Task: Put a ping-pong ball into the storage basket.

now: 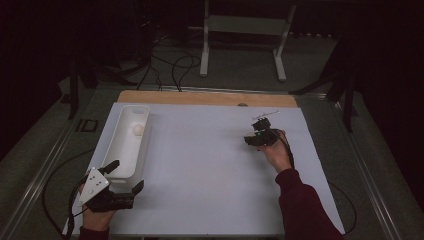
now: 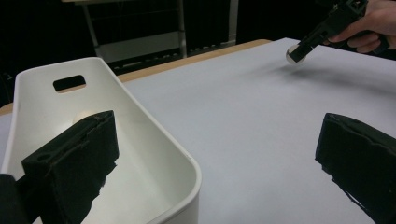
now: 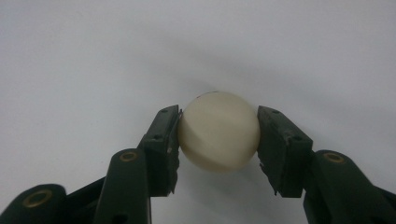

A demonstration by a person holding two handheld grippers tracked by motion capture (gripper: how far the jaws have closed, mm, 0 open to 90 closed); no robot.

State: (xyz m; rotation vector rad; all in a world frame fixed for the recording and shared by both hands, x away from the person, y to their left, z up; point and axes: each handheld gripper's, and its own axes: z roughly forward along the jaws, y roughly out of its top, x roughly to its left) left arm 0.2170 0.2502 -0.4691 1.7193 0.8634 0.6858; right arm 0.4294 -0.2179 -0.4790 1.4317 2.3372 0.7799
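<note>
Right gripper [image 3: 218,135] clamped on cream ball [image 3: 218,131] near table's [image 1: 210,165] right edge, left gripper [image 1: 125,175] wide open, straddling white bin's [image 1: 125,150] near end

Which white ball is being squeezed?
The ball in the right hand-held gripper, over the table's right side. The other ball lies loose in the white bin.

The left gripper [image 1: 122,176] is black with blocky matte jaws and a grey three-cornered plate [image 1: 93,185] dotted with screws at its seven o'clock. The right gripper [image 3: 218,135] shows dark green-black arms with brass rivets. A dark red sleeve [image 1: 305,207] covers the right forearm.
</note>
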